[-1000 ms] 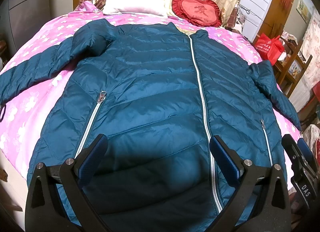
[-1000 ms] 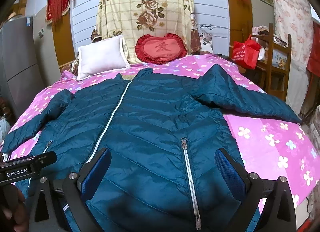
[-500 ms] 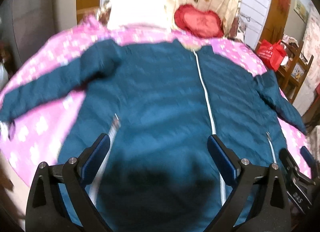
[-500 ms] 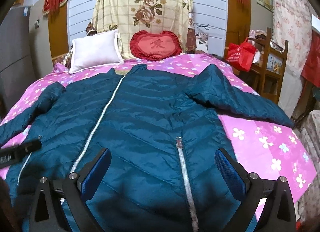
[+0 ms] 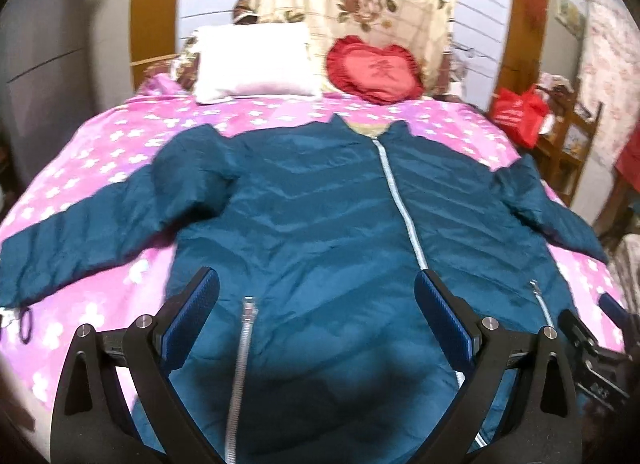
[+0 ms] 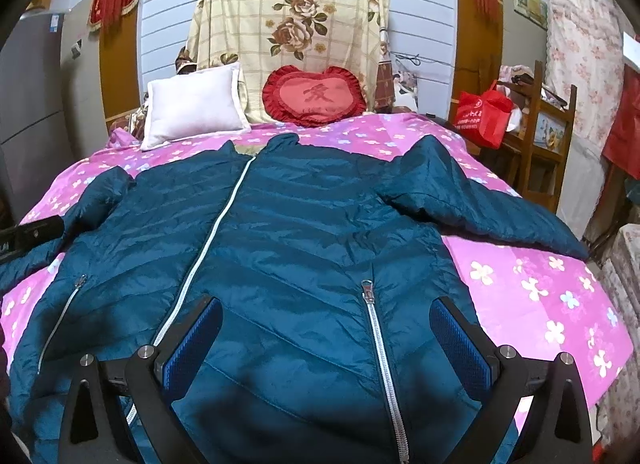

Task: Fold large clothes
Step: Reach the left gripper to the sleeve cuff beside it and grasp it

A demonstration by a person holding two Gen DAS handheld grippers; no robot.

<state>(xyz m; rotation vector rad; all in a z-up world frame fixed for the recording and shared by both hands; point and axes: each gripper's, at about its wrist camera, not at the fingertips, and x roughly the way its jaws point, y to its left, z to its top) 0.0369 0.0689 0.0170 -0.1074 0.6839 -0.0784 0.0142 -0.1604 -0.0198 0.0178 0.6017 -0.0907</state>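
Jacket [image 6: 304,248], teal and quilted, lies zipped and face up across the pink flowered bed [image 6: 540,288], filling the middle of both views with sleeves thrown out to either side. Compared with a second ago, the left gripper [image 5: 316,312] has pulled back and tilted up, so the white pillow [image 5: 252,60] and red heart cushion [image 5: 374,72] now sit higher in its frame. Its fingers are spread and empty, as are the right gripper's [image 6: 326,338]. Folding probably has not begun; a sleeve looks the likely first grab.
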